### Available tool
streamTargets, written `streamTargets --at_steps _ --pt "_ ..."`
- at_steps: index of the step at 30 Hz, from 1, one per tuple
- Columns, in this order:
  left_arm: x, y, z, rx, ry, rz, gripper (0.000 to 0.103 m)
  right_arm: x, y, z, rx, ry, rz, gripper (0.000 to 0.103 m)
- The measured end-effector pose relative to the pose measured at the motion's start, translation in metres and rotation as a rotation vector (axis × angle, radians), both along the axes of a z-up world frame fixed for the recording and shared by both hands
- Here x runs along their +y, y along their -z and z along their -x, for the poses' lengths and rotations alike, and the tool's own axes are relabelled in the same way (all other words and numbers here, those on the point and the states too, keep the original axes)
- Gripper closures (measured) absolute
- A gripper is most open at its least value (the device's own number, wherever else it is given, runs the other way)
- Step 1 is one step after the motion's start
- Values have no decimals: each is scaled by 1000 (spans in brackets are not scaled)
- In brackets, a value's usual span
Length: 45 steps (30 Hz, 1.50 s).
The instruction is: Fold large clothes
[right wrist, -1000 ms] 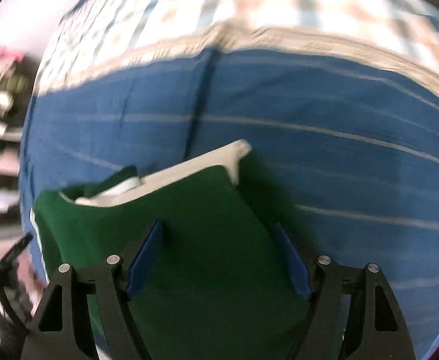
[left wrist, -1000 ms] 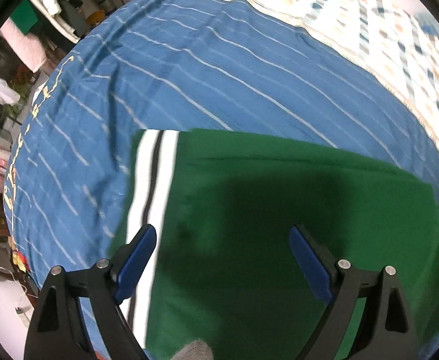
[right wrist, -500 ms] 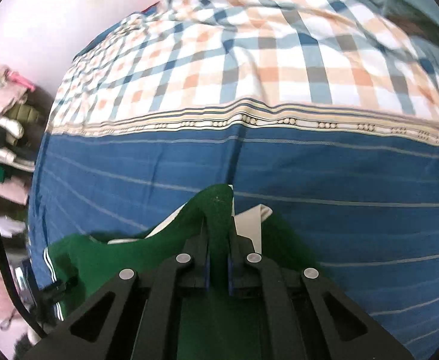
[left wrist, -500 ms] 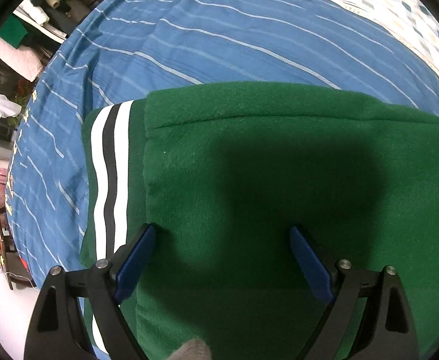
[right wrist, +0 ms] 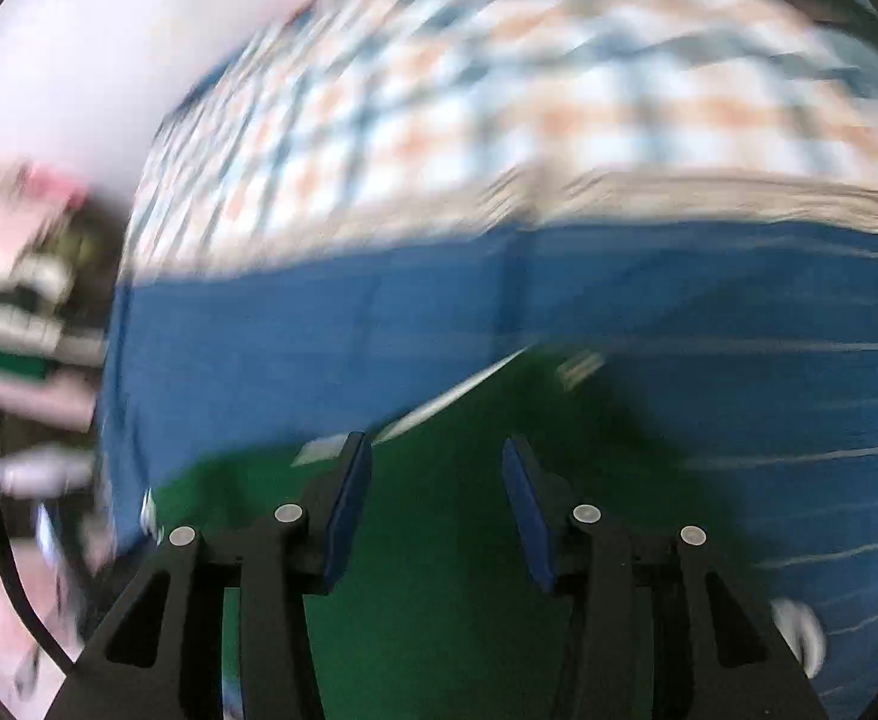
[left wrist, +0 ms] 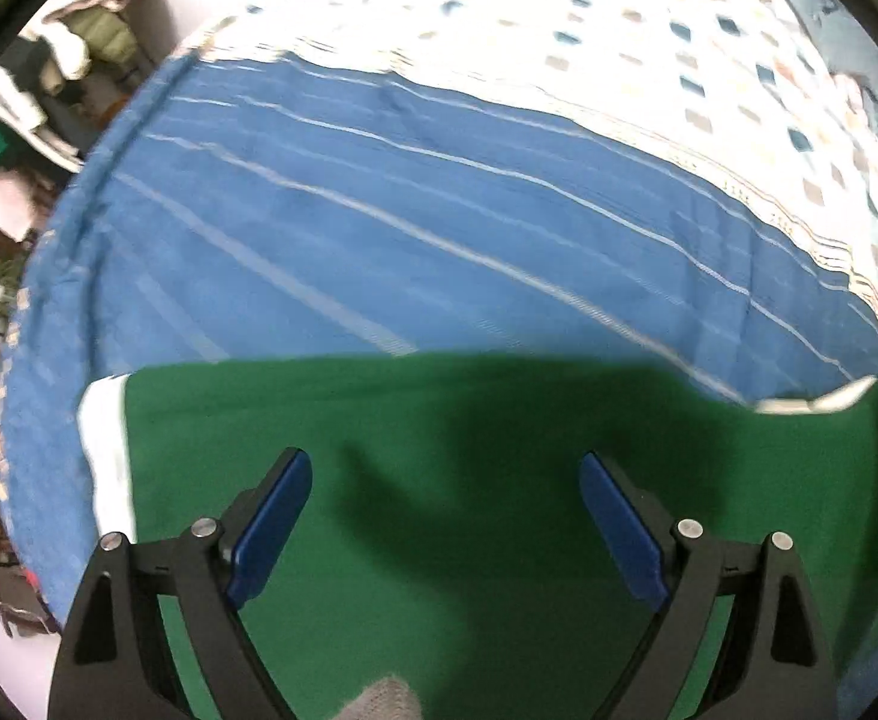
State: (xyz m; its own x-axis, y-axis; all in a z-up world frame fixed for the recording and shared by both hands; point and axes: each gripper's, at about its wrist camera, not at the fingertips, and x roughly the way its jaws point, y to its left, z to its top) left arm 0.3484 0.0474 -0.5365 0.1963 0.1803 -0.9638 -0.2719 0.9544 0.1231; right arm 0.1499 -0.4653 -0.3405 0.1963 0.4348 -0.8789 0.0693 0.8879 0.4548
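Two grippers hang over a bed, both pointing steeply down, so let's take them left to right. Left gripper (left wrist: 445,516) first: blue pads spread wide, nothing between them, and the green garment (left wrist: 451,540) lies flat directly beneath and ahead of its tips. Out past the left finger (left wrist: 271,516) the garment ends in a white band (left wrist: 106,468) running along its side edge, just beyond that finger. Ahead of the tips, the garment's far edge runs straight across, and beyond it there's a broad stretch of blue striped blanket (left wrist: 379,228), bare and open. Further ahead still, the blanket's trimmed border meets a checked sheet (left wrist: 679,60). Off past the right finger, a white piece (left wrist: 823,402) peeks out at the garment's far corner. Far left, beyond the bed's edge, piled laundry (left wrist: 73,48) crowds the room.

Over to the right gripper (right wrist: 436,498), and the view is heavily blurred. Its jaws are opening, about half apart, and the green cloth (right wrist: 439,600) sits below the gap with neither pad pressing it. Ahead of the tips the garment narrows to a point, a pale white edge (right wrist: 457,396) slanting along its left side. Right of the right finger, open blue blanket (right wrist: 769,420); ahead, the checked sheet (right wrist: 499,90).
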Motion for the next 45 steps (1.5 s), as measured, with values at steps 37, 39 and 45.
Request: streamTargets --at_steps 37,39,45 --pt "167 28 312 -317 -945 371 54 83 50 158 154 -68 119 25" --pt "168 12 309 -336 -903 330 70 104 43 153 125 -128 97 35" --pt "161 -3 316 -395 -851 350 78 168 80 141 184 -297 279 55"
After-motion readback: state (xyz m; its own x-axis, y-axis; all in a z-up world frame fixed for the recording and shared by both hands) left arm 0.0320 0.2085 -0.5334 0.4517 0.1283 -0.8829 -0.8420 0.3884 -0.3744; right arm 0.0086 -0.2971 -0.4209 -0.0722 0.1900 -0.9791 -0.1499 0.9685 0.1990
